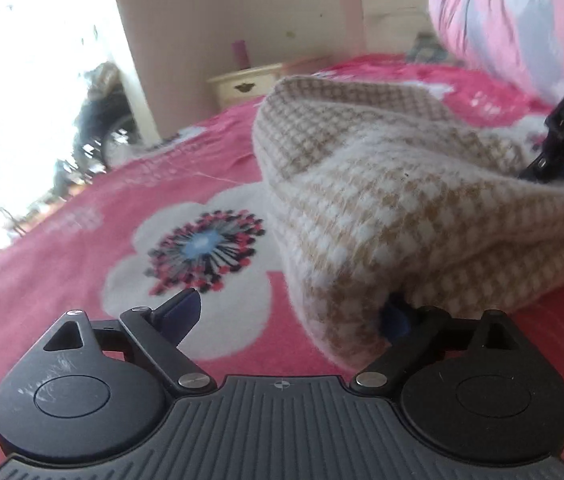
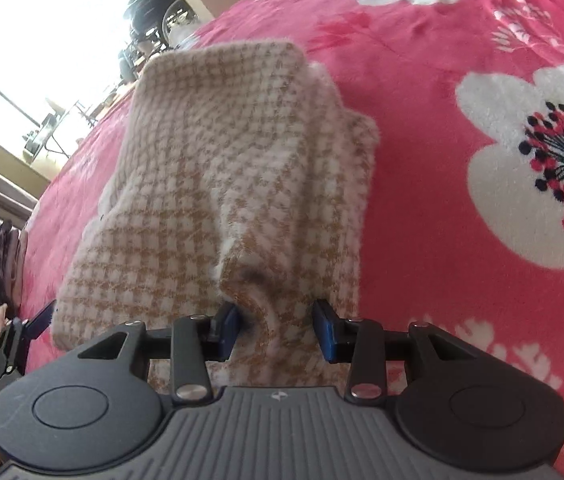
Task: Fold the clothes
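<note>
The houndstooth garment (image 2: 218, 184), beige and white, lies bunched and partly folded on the pink flowered bedspread (image 2: 422, 128). Nearest the lens, the right tool (image 2: 278, 330) has its blue pads partly closed around a gathered ridge of the cloth's near edge. The left tool (image 1: 294, 316) stands wide apart at a corner of the same garment (image 1: 402, 208), its right finger tucked under the cloth and its left finger (image 1: 184, 312) free over the bedspread (image 1: 82, 248); farther back stands a cream nightstand (image 1: 242, 84).
</note>
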### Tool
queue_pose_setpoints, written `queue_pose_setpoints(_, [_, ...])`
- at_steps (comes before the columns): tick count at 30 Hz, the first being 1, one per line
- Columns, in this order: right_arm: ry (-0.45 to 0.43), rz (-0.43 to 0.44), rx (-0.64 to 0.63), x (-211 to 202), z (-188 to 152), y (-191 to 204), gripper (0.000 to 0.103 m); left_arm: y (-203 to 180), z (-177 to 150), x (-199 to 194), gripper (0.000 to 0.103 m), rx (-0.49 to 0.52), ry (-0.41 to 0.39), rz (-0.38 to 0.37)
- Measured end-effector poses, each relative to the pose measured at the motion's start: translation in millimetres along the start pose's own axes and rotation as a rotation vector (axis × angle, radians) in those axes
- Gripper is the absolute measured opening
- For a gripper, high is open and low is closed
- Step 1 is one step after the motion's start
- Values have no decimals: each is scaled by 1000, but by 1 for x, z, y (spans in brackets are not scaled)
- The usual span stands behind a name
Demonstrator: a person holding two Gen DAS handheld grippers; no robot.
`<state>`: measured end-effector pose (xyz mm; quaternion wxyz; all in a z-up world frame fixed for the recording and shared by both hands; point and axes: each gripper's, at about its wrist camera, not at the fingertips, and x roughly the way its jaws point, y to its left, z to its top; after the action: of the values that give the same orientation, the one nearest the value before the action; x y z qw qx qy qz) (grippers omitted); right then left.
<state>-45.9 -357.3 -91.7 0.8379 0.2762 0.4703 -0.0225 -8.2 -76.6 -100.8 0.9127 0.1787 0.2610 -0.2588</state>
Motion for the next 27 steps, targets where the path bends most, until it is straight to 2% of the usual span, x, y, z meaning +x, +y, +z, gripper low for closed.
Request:
queue_pose_setpoints(2, [-15,-12,-46,-4,-1,5,41,10,2,-4,88,-30,6,-58])
queue_pose_setpoints(6, [-107,-85,-257,-29,-5,40,42,3,3,-12,85,20,-20,-47])
queue_pose_setpoints(8, [-184,-78,-396,-46,-7,69,42,1,4,-13,81,11,-23,-50])
queue_pose_setpoints(12, [-252,59,-663,-55,-10,134,41,1,-1,-14,70,5,-31,-76])
queue_pose_setpoints(14, [-220,105,-760,-38,-12,160,40,1,-2,-14,69,24,-33,-76])
queue_pose_setpoints(16, [-145,86,-819,-12,-15,171,38,1,-3,-12,69,43,-28,-74])
queue_pose_setpoints(18, [-50,20,-862,16,-21,163,39,5,-6,-5,72,42,3,-80])
queue_pose_setpoints(20, [21,2,-849,27,-28,139,39,10,-11,-2,76,20,5,-108])
queue_pose_setpoints(24, [14,-57,-909,27,-45,126,39,12,-12,3,84,51,-4,-117])
queue_pose_setpoints(27, [8,-58,-865,36,-46,131,41,27,-13,11,88,-20,26,-168])
